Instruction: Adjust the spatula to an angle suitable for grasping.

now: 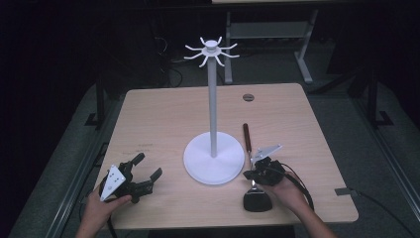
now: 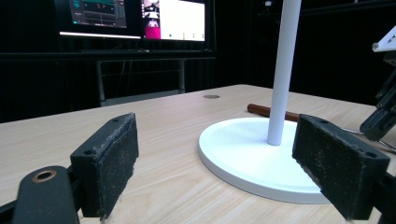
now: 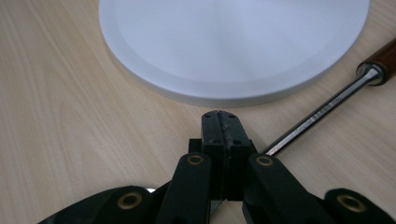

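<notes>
Right gripper view shows the right claw closed, seemingly empty, beside the utensil's metal shaft.

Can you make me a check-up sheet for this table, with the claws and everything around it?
Surface: pale wooden table, with a round cable hole near the far edge.
Job's things: white hook stand, upright mid-table; utensil with wooden handle, metal shaft and black head, lying flat right of the stand's base.
Clutter: nothing seen.
Grippers: left claw open, holding nothing, resting left of the base. Right claw shut, over the utensil; the shaft passes beside its tips, and I cannot tell if it is pinched.
Cables: black cable looping by the right hand.
Surroundings: dark room; lit monitors; another desk frame behind.
</notes>
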Tool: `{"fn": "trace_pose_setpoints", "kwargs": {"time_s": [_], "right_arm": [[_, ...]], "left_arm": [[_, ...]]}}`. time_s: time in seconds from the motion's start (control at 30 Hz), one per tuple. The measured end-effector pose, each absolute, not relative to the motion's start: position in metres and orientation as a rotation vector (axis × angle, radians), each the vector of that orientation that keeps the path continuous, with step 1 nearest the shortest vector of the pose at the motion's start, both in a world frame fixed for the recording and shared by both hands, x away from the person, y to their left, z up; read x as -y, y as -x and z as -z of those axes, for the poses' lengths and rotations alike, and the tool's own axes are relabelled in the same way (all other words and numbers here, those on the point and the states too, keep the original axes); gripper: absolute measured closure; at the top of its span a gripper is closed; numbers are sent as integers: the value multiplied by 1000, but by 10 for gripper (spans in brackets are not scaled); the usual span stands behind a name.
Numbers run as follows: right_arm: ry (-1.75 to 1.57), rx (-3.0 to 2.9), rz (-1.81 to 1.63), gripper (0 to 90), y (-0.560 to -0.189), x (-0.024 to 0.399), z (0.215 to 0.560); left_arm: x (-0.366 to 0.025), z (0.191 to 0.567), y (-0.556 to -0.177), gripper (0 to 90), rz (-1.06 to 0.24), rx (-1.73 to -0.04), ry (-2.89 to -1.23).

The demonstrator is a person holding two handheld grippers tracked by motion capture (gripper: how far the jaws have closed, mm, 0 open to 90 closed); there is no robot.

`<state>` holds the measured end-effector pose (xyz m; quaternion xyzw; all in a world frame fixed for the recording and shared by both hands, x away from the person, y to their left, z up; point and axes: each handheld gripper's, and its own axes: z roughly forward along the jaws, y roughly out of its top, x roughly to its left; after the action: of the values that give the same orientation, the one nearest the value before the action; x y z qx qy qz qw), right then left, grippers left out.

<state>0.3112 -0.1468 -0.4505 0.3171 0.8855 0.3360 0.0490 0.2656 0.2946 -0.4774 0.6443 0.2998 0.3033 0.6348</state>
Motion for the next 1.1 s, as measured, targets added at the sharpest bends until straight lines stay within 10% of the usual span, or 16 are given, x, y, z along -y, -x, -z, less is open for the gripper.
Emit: {"fn": "trace_pose_setpoints", "kwargs": {"time_s": [1.1], "right_arm": [[-1122, -2637, -925, 897, -319, 188, 456]], "left_arm": [[-295, 477, -265, 137, -692, -686, -1472]]}}
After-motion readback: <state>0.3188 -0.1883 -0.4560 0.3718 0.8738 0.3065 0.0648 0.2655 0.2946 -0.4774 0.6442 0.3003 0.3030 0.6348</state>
